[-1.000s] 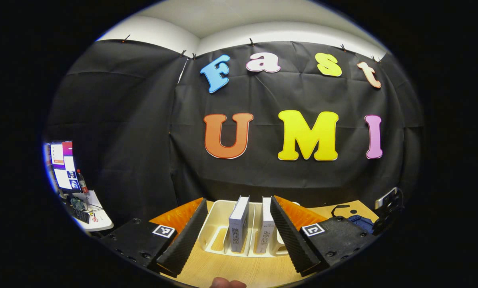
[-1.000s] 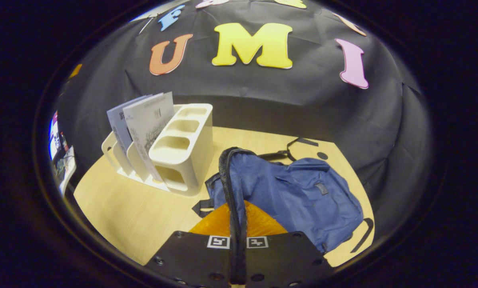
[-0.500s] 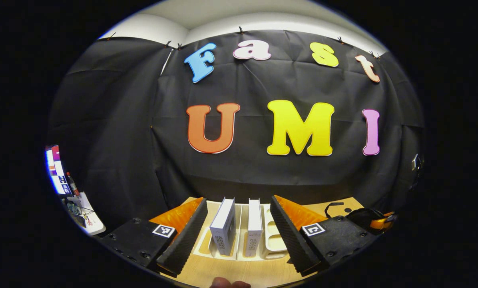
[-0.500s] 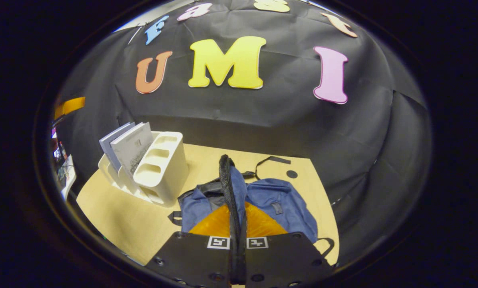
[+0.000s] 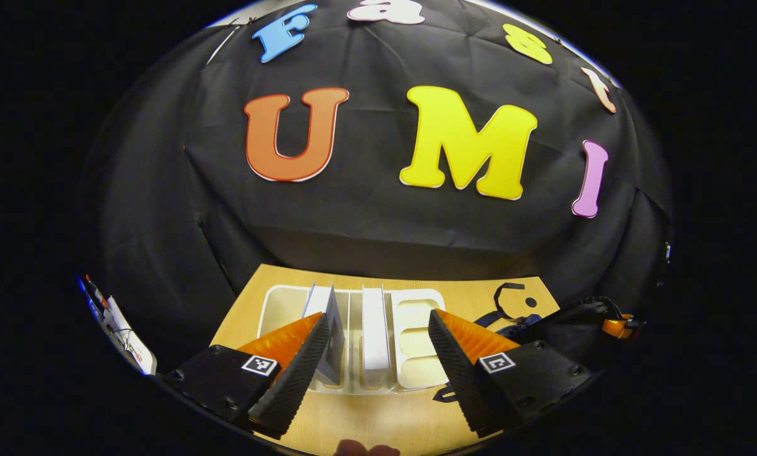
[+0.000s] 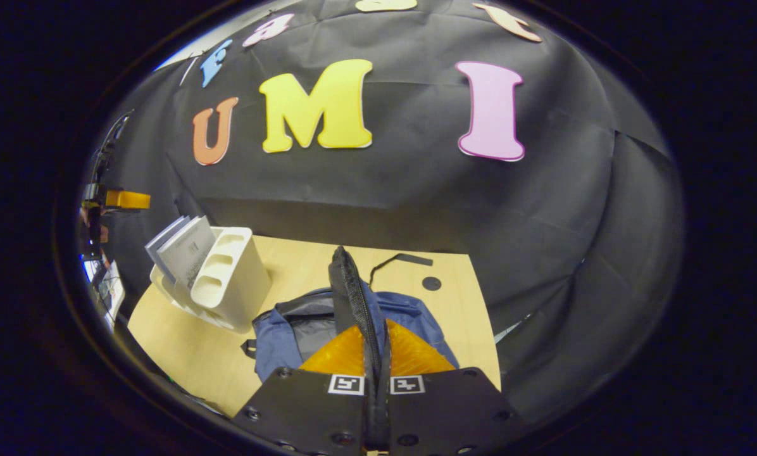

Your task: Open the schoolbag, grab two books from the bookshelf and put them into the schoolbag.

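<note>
In the left gripper view my left gripper [image 5: 375, 380] is open above a cream bookshelf [image 5: 416, 335]. Two upright books stand between its fingers: a left book [image 5: 329, 329] close to the left finger and a right book [image 5: 375, 332]. In the right gripper view my right gripper [image 6: 376, 339] is shut on the black zipper edge [image 6: 350, 294] of the blue schoolbag [image 6: 274, 332] and holds it up. The bag's mouth gapes, showing a grey lining [image 6: 309, 326]. The bookshelf [image 6: 230, 282] with its books [image 6: 182, 250] stands left of the bag.
Everything rests on a light wooden table [image 6: 182, 342], with the black booth wall close behind. A loose black strap [image 6: 404, 259] trails beyond the bag. My left gripper [image 6: 112, 199] appears far left above the shelf. A side desk [image 5: 122, 329] lies left.
My left gripper has moved forward and tipped down over the shelf, so the books now lie between its fingers. My right gripper has lifted the zipper edge higher, opening the bag's mouth wider.
</note>
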The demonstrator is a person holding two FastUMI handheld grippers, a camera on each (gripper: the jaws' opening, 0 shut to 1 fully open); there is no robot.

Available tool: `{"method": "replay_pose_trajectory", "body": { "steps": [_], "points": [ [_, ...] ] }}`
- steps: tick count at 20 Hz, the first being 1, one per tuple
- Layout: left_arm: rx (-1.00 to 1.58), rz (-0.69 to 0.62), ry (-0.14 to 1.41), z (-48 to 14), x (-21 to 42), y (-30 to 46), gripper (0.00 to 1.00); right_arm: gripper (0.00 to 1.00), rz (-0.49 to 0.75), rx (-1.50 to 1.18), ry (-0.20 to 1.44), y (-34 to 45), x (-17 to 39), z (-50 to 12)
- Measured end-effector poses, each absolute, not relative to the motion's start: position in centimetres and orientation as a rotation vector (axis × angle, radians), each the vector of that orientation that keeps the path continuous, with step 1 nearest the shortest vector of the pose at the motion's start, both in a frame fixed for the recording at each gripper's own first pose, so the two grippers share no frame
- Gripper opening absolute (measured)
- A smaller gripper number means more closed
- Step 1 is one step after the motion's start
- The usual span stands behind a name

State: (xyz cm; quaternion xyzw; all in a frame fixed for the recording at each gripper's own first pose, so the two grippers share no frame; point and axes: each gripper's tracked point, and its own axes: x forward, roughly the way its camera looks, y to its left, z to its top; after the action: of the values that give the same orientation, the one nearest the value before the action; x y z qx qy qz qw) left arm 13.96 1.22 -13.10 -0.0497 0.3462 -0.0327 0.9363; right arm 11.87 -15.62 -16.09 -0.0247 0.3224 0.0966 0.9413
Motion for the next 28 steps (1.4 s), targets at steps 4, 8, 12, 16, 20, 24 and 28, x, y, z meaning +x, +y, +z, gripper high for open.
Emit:
{"method": "replay_pose_trajectory", "body": {
  "steps": [4, 8, 12, 16, 20, 24, 28],
  "points": [
    [-0.084, -0.131, 0.912, -15.9, 14.7, 0.9, 0.99, 0.03, 0.193, -0.027, 0.667, -17.4, 12.6, -16.3],
    [-0.044, -0.167, 1.106, -19.0, 15.3, 0.2, 0.99, 0.0, 0.19, 0.016, 0.681, -18.2, 12.3, -17.0],
    [-0.04, -0.154, 1.281, -22.3, 15.2, 0.3, 0.99, 0.0, 0.192, 0.023, 0.682, -18.9, 12.3, -17.1],
    [-0.06, -0.11, 1.397, -25.0, 14.9, 1.0, 0.99, 0.0, 0.192, 0.04, 0.686, -19.3, 12.3, -17.4],
    [-0.106, -0.074, 1.47, -27.3, 14.7, 0.9, 0.99, 0.0, 0.184, 0.045, 0.687, -19.6, 12.4, -17.6],
    [-0.131, -0.045, 1.522, -29.0, 14.5, 0.7, 0.98, 0.0, 0.176, 0.052, 0.693, -19.9, 12.4, -17.7],
    [-0.119, -0.005, 1.56, -29.8, 14.5, 1.1, 0.87, 0.0, 0.169, 0.06, 0.692, -20.1, 12.4, -17.9]
  ]
}}
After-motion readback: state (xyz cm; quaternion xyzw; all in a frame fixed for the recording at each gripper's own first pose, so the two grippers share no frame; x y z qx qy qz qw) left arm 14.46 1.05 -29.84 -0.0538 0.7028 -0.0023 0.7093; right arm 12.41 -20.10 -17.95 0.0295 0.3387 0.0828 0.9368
